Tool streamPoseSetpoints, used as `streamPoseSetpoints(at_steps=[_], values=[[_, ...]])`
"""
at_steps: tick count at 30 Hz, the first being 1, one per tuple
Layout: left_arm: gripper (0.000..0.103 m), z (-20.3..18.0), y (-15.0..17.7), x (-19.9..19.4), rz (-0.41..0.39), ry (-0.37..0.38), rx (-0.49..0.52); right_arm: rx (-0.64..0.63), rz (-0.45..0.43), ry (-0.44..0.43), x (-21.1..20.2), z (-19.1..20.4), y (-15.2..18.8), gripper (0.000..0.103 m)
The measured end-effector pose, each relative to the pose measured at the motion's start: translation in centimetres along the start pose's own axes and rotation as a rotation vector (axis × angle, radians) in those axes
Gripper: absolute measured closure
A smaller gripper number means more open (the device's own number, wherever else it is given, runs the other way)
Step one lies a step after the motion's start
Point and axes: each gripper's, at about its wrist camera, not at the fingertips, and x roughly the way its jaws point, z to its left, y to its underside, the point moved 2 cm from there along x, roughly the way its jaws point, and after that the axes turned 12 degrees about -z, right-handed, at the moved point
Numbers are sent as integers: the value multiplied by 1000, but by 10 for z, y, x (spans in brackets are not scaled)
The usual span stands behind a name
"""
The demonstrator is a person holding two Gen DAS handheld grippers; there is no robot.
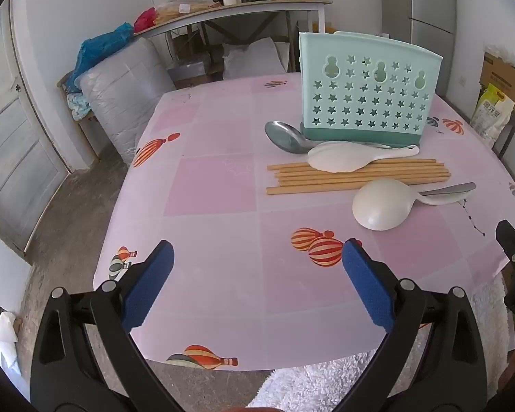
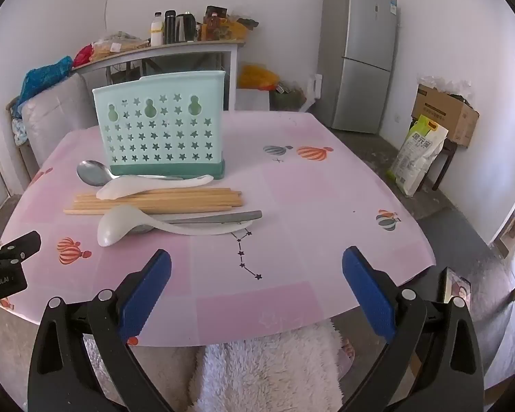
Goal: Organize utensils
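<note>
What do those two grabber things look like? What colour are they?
Each hand-held gripper is black plastic shaped like a big clamp, with two fingers ending in bright blue, bumpy pads and round silver rivets at the joints. The left hand-held gripper and the right hand-held gripper look the same. White lettering marks the left one's side. No cables or sleeves show.

White walls, grey fridge (image 2: 358, 55), cluttered side table (image 2: 175, 49), concrete floor (image 2: 377, 144).
</note>
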Motion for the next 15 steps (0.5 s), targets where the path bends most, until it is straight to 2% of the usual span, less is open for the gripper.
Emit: streamPoseSetpoints(at_steps=[15], values=[[9,0,3,4,16,2,-9,3,-2,1,2,1,-1,6]])
